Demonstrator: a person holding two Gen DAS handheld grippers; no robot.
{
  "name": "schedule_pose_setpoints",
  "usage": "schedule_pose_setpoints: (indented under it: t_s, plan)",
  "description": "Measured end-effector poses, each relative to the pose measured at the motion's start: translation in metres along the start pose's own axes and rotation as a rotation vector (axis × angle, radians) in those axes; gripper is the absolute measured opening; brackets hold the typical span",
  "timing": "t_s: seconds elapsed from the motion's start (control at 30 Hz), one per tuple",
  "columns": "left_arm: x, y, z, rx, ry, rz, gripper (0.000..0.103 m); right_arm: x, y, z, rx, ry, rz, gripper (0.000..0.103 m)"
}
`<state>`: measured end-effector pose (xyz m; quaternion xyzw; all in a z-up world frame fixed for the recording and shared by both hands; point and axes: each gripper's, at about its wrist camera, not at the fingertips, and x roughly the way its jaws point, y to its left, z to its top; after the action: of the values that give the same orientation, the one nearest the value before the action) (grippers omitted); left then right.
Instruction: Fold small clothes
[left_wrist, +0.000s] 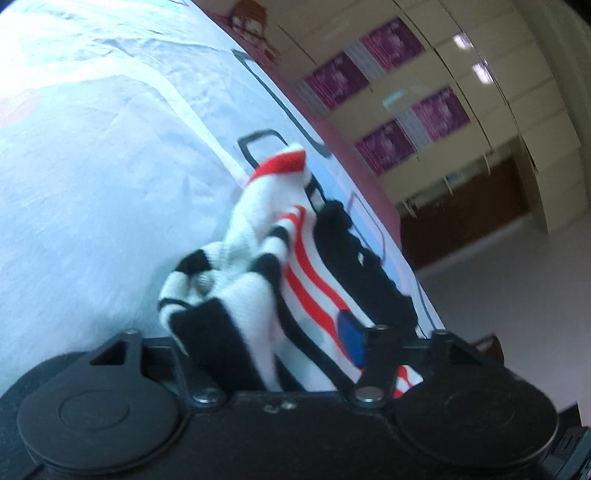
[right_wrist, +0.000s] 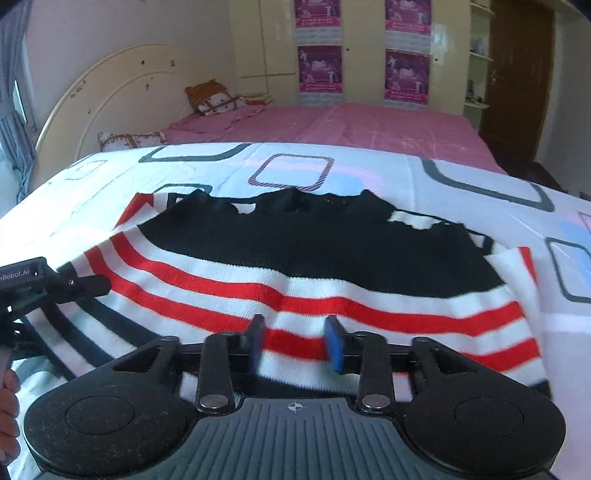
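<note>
The striped sweater (right_wrist: 295, 266) lies spread on the patterned sheet (right_wrist: 461, 177), near hem hidden behind the right gripper (right_wrist: 295, 343); its blue pads (right_wrist: 334, 347) stand apart above the red stripes, unclenched; the left gripper (left_wrist: 273, 325) clamps bunched, blurred knit.

My right tongs (right_wrist: 293, 343) have open sheet (right_wrist: 461, 177) top and right of the frame; sweater (right_wrist: 314, 251) fills the centre. My left tongs (right_wrist: 94, 284) block the left edge; pillows (right_wrist: 218, 99) far back.
</note>
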<state>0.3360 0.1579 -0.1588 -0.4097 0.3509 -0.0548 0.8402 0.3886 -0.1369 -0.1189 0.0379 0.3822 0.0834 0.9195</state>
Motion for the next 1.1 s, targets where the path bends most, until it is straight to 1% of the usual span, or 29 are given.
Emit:
schedule_pose_setpoints:
  t_s: [0.03, 0.07, 0.1, 0.13, 0.2, 0.23, 0.27, 0.3, 0.33, 0.37, 0.43, 0.53, 0.63, 0.8, 0.93, 1.03, 1.1]
  plan:
    - [0.001, 0.001, -0.001, -0.013, -0.015, 0.008, 0.04, 0.005, -0.001, -0.003, -0.004, 0.008, 0.003, 0.029]
    - [0.001, 0.003, -0.001, -0.023, -0.026, 0.014, 0.036, 0.01, -0.001, -0.007, -0.018, 0.013, 0.0, 0.029]
    - [0.001, 0.005, -0.003, -0.033, -0.036, 0.019, 0.031, 0.012, 0.001, -0.012, -0.056, -0.006, -0.005, 0.029]
    - [0.002, 0.006, -0.003, -0.044, -0.046, 0.021, 0.027, 0.011, 0.003, -0.012, -0.079, -0.006, -0.009, 0.029]
    - [0.0, 0.006, -0.003, -0.059, -0.065, 0.026, 0.024, 0.006, 0.002, -0.008, -0.074, -0.01, -0.003, 0.029]
    - [-0.002, 0.003, -0.004, -0.051, -0.079, 0.031, 0.022, 0.007, 0.0, -0.012, -0.068, -0.014, -0.006, 0.029]
    - [-0.003, 0.001, -0.005, -0.044, -0.092, 0.034, 0.021, 0.01, 0.0, -0.018, -0.085, -0.019, -0.007, 0.029]
    - [-0.005, -0.002, -0.006, -0.04, -0.103, 0.034, 0.019, 0.01, 0.004, -0.021, -0.134, -0.039, -0.016, 0.029]
    - [-0.008, -0.007, -0.006, -0.025, -0.119, 0.033, 0.018, 0.01, 0.007, -0.021, -0.163, -0.04, -0.023, 0.029]
    - [-0.009, -0.014, -0.006, -0.001, -0.131, 0.033, 0.017, 0.011, 0.006, -0.02, -0.158, -0.035, -0.018, 0.029]
    - [-0.015, -0.032, -0.005, 0.071, -0.154, 0.033, 0.016, 0.01, 0.002, -0.019, -0.137, -0.033, -0.001, 0.029]
    - [-0.021, -0.064, -0.004, 0.191, -0.168, 0.023, 0.016, 0.007, -0.003, -0.017, -0.11, -0.038, 0.025, 0.03]
    - [-0.022, -0.099, -0.008, 0.309, -0.163, 0.0, 0.016, -0.005, -0.017, -0.014, -0.018, -0.06, 0.061, 0.03]
    - [-0.011, -0.159, -0.026, 0.493, -0.121, -0.067, 0.016, -0.037, -0.052, -0.011, 0.092, -0.105, 0.062, 0.03]
    - [0.005, -0.208, -0.059, 0.641, -0.069, -0.156, 0.016, -0.067, -0.093, -0.016, 0.173, -0.135, 0.013, 0.03]
    - [0.021, -0.239, -0.094, 0.743, -0.008, -0.227, 0.016, -0.092, -0.127, -0.026, 0.23, -0.161, -0.042, 0.03]
    - [0.038, -0.252, -0.124, 0.815, 0.049, -0.25, 0.016, -0.107, -0.149, -0.034, 0.267, -0.168, -0.084, 0.03]
